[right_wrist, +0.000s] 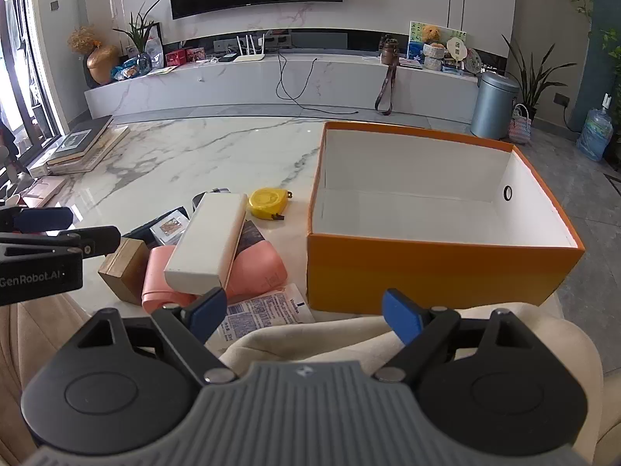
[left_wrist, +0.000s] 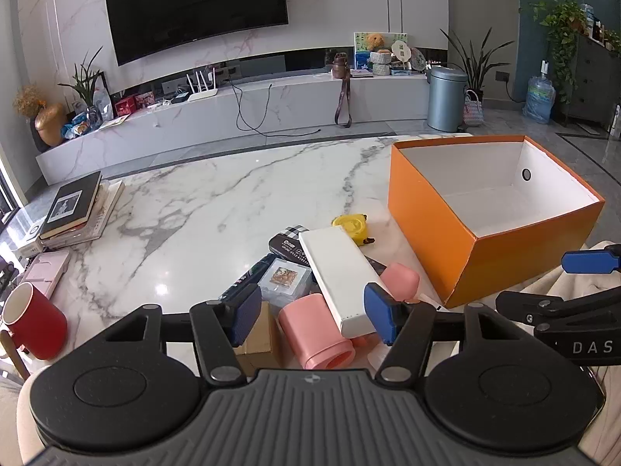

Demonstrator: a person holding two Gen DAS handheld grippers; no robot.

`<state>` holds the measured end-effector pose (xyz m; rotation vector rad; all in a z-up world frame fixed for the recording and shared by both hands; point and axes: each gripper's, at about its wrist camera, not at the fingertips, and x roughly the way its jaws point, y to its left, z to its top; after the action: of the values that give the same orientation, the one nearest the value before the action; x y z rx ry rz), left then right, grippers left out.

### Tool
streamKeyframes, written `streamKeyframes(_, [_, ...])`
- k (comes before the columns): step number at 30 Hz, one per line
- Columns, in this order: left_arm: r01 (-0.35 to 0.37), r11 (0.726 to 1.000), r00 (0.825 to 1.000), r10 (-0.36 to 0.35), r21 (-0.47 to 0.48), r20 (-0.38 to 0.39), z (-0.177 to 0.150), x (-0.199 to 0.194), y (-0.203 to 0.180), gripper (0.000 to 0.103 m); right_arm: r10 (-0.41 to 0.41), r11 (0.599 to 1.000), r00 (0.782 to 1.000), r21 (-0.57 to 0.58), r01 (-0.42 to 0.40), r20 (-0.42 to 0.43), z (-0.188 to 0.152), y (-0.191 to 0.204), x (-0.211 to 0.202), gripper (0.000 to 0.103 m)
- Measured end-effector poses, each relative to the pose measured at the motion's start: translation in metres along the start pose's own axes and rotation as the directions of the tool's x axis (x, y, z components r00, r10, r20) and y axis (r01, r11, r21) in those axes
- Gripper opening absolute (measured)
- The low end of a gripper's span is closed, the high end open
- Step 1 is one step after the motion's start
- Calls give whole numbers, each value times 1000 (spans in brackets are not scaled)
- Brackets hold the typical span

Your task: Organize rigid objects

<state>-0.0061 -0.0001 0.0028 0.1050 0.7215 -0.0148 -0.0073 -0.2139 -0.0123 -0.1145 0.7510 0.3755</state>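
An empty orange box [left_wrist: 431, 229] with a white inside stands on the marble table [left_wrist: 202, 194], right of a pile. It also shows in the right wrist view [right_wrist: 434, 268]. The pile holds a white rectangular block [left_wrist: 337, 275] resting on two pink cups [left_wrist: 314, 330], a yellow tape measure [left_wrist: 351, 225], a clear card case [left_wrist: 285, 281], a dark case [left_wrist: 285, 246] and a wooden block [right_wrist: 124, 266]. My left gripper [left_wrist: 316, 316] is open, its pads either side of the near pink cup and the block's end. My right gripper [right_wrist: 304, 314] is open and empty, in front of the box.
A red mug [left_wrist: 33, 326] stands at the table's left front. A pink case [left_wrist: 46, 273] and a stack of books [left_wrist: 75, 209] lie at the left. A printed packet [right_wrist: 268, 308] lies by the pink cups. Cream cloth [right_wrist: 349, 339] lies under my right gripper.
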Motion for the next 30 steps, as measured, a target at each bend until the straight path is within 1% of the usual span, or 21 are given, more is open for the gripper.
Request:
streamKeyframes(14, [-17,1000,1000,17,-2,-11,-2,1,0,72,4,1000,1000,-3,-4,-6,-2,1,1,88])
streamKeyframes(30, [-20,1000,1000,20,-11,-14,-3,1,4,72,13,1000,1000,-6,-13,-12,-5,3,3,89])
